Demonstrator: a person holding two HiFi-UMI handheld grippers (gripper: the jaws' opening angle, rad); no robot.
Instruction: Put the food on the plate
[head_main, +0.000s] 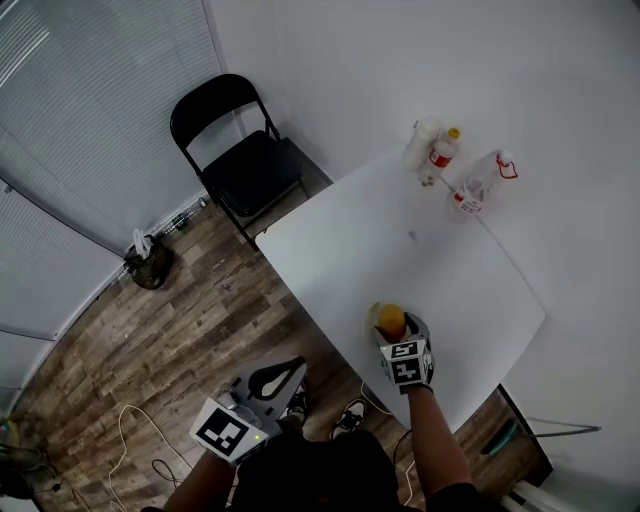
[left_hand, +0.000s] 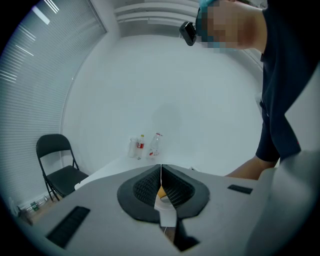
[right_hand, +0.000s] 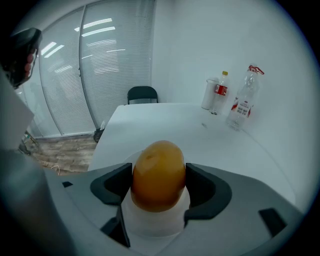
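My right gripper (head_main: 394, 327) is shut on an orange-yellow, egg-shaped piece of food (right_hand: 158, 174), also seen in the head view as the food (head_main: 391, 321). It holds the food just over a small white plate (right_hand: 152, 224) near the front edge of the white table (head_main: 400, 260). The plate (head_main: 374, 318) shows beside the food in the head view. My left gripper (head_main: 290, 369) hangs below the table edge over the wooden floor, jaws together with nothing between them; in the left gripper view the left gripper (left_hand: 161, 168) points toward the table.
Two plastic bottles (head_main: 441, 153) (head_main: 478, 182) and a white cup (head_main: 420, 143) stand at the table's far corner by the wall. A black folding chair (head_main: 243, 155) sits beyond the table's left end. Cables (head_main: 135, 440) lie on the wooden floor.
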